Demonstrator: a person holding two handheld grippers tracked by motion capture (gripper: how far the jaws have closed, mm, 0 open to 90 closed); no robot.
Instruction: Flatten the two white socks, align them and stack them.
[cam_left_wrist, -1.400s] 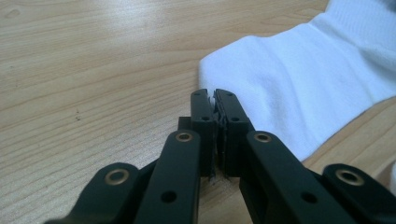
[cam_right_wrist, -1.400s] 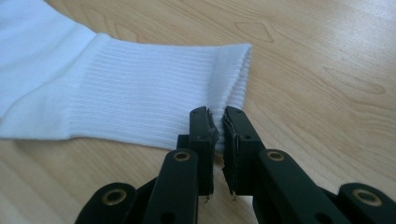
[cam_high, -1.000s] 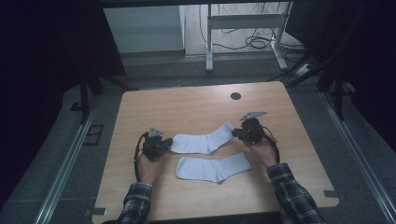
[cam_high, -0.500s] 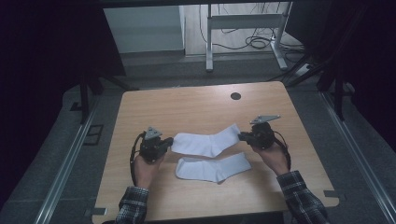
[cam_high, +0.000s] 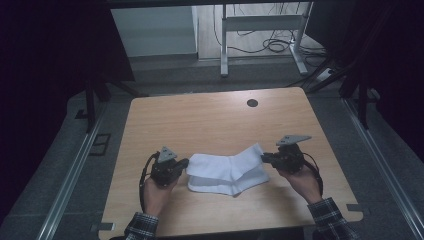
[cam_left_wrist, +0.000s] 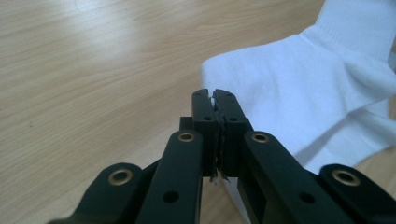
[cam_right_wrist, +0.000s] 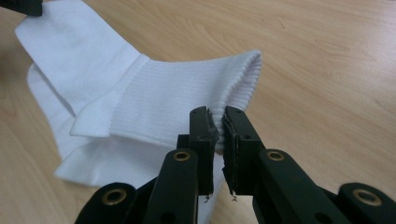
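Observation:
Two white socks are on the wooden table (cam_high: 200, 120). The upper sock (cam_high: 225, 162) (cam_left_wrist: 299, 79) (cam_right_wrist: 154, 98) is stretched between my grippers and rests over the lower sock (cam_high: 232, 185) (cam_right_wrist: 107, 168), which peeks out along the near side. My left gripper (cam_high: 186, 162) (cam_left_wrist: 214, 95) is shut on the upper sock's toe end. At the other end, my right gripper (cam_high: 263, 158) (cam_right_wrist: 217, 114) is shut on its ribbed cuff. The left gripper's tip (cam_right_wrist: 23, 5) shows at the far corner of the right gripper view.
A dark round hole (cam_high: 252, 103) sits in the table near its far edge. Bare wood lies behind the socks and to either side. Beyond the table stands a white desk frame (cam_high: 260, 25) with cables on the floor.
Both grippers have brought the upper sock toward the person, from behind the lower sock to on top of it. The socks now overlap.

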